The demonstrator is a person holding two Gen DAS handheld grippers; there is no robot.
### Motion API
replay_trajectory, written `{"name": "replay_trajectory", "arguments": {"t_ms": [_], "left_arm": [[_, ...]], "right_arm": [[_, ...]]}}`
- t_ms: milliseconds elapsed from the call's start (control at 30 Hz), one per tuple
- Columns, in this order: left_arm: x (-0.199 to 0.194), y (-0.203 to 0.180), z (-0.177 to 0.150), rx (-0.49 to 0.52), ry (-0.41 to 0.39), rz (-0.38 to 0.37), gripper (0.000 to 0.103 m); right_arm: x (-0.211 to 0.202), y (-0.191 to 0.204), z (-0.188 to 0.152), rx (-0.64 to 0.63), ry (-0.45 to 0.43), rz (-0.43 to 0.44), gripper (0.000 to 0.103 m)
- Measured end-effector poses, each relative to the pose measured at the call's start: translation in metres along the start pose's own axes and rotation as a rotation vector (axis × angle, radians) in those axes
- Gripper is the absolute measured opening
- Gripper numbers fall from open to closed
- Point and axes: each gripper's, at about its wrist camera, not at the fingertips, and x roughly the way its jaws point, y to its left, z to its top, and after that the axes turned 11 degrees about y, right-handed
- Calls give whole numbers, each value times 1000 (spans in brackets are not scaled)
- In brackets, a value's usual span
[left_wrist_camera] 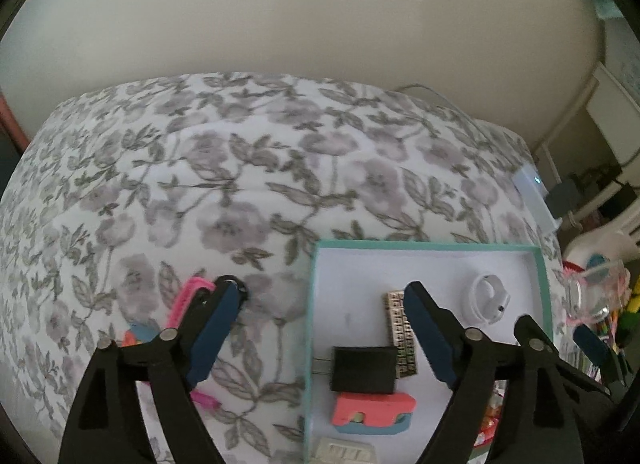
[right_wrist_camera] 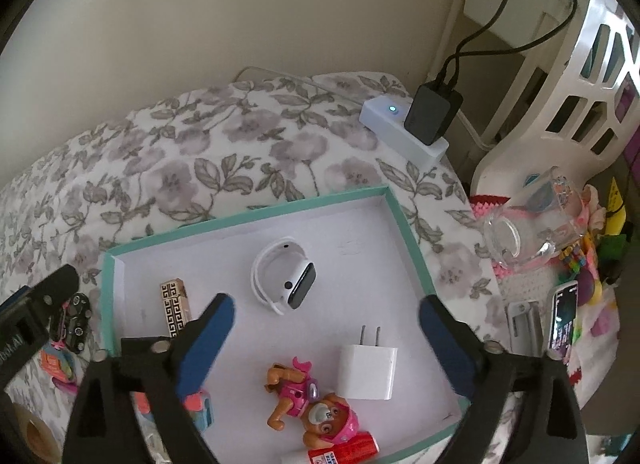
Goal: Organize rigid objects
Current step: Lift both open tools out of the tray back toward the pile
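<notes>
A teal-rimmed white tray (right_wrist_camera: 408, 240) lies on the flowered bedspread. In it are a white smartwatch (right_wrist_camera: 286, 278), a white plug charger (right_wrist_camera: 368, 372), a pup toy figure (right_wrist_camera: 308, 404), a gold-and-black patterned bar (right_wrist_camera: 176, 312) and a red-and-white tube (right_wrist_camera: 344, 450). My right gripper (right_wrist_camera: 326, 306) hangs open over the tray's middle, holding nothing. My left gripper (left_wrist_camera: 322, 292) is open and empty above the tray's left rim (left_wrist_camera: 310, 324). The left wrist view also shows a black charger block (left_wrist_camera: 364, 370) and a coral-and-blue piece (left_wrist_camera: 374, 412) in the tray, and a pink comb-like thing (left_wrist_camera: 184, 300) behind the left finger.
A small black toy car (right_wrist_camera: 74, 322) lies on the bedspread left of the tray. A white power strip (right_wrist_camera: 384, 120) with a black adapter (right_wrist_camera: 432, 112) sits at the bed's far corner. To the right are a tipped clear jar (right_wrist_camera: 532, 224), a phone (right_wrist_camera: 564, 318) and white lattice furniture (right_wrist_camera: 580, 76).
</notes>
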Motion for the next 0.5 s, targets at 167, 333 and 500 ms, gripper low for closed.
{"name": "replay_trajectory", "arguments": {"t_ms": [167,333,500], "left_arm": [[2,24,4,-71,2,22,94],[3,56,9,-138,3,68,94],[-4,99,11,-219,0,97,94]], "right_arm": [[1,3,-1,6,-4,6,103],[0,16,-2,-18,-11,15,103],[-5,46,-5,-84,-30,23,103]]}}
